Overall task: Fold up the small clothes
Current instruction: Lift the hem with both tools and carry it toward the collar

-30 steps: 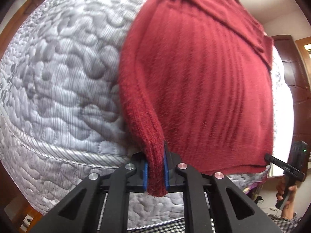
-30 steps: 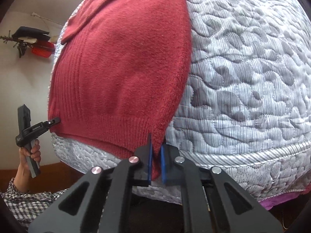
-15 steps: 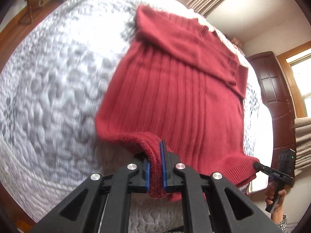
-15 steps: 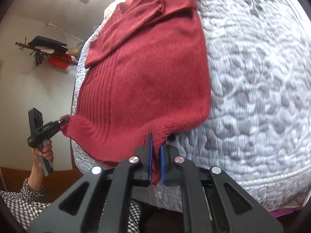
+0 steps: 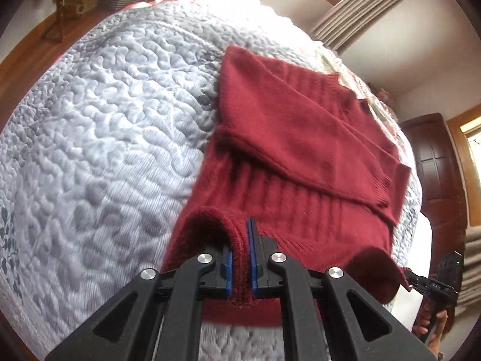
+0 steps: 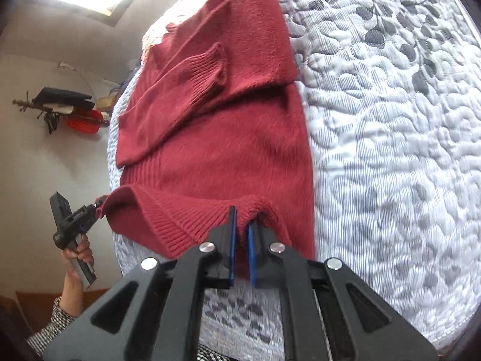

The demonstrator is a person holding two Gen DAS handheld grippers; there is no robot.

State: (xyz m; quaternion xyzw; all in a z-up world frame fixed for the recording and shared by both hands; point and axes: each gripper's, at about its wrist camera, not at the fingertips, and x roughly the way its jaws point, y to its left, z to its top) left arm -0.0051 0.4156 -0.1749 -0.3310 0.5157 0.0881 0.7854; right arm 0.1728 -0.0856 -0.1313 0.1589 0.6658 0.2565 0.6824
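With both tongs point(image 5: 240, 260) point(image 6: 239, 251) pinching sweater point(image 5: 300, 138) hem, quilt point(image 5: 105, 150) w/ room alongside

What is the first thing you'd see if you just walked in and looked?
The big red sweater lying on the grey quilt, its sleeves folded across the chest. Next, the two black grippers, left and right, each pinching a corner of the sweater's bottom hem and lifting it off the quilt.
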